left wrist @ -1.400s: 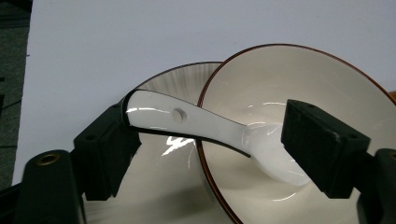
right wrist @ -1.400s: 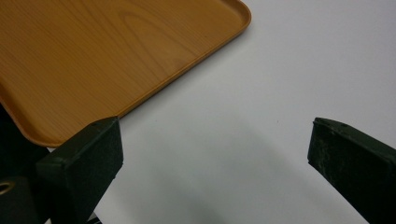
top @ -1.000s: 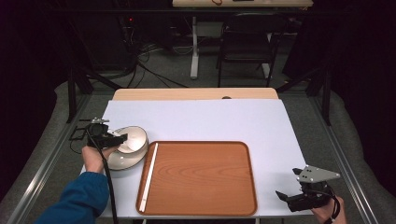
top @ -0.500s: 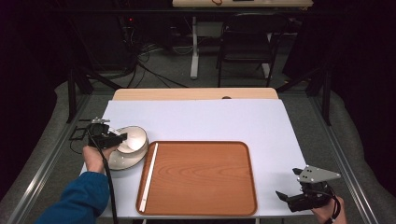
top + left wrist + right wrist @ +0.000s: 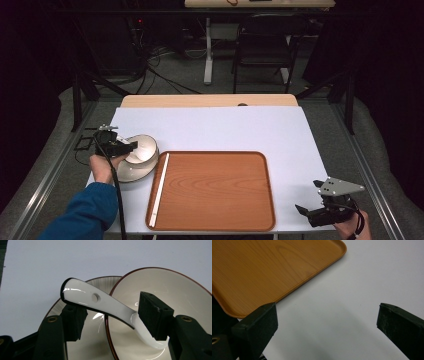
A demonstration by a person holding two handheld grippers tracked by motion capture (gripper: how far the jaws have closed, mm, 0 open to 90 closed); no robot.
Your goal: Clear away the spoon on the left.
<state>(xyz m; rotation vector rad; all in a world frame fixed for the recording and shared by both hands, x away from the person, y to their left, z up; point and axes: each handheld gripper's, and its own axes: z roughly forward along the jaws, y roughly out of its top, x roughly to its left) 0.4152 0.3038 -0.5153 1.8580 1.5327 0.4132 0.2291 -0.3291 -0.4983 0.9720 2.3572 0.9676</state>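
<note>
A white ceramic spoon [image 5: 105, 303] lies with its bowl end inside a cream bowl [image 5: 175, 287] that has a brown rim; its handle rests over that rim. The bowl [image 5: 145, 147] stands on a plate [image 5: 131, 172] at the table's left side. My left gripper [image 5: 131, 146] reaches over the bowl and its jaws have just been opening. The spoon runs between the two pads [image 5: 155, 315] and they do not squeeze it. My right gripper [image 5: 300, 210] hovers open near the table's front right corner, over bare white surface [image 5: 337, 302], with nothing between its jaws.
A wooden tray [image 5: 215, 190] lies at the front middle of the table, with a thin white strip [image 5: 160, 187] along its left side. In the right gripper view the tray's corner [image 5: 262, 270] is at the upper left. Table legs, a chair and cables stand beyond the far edge.
</note>
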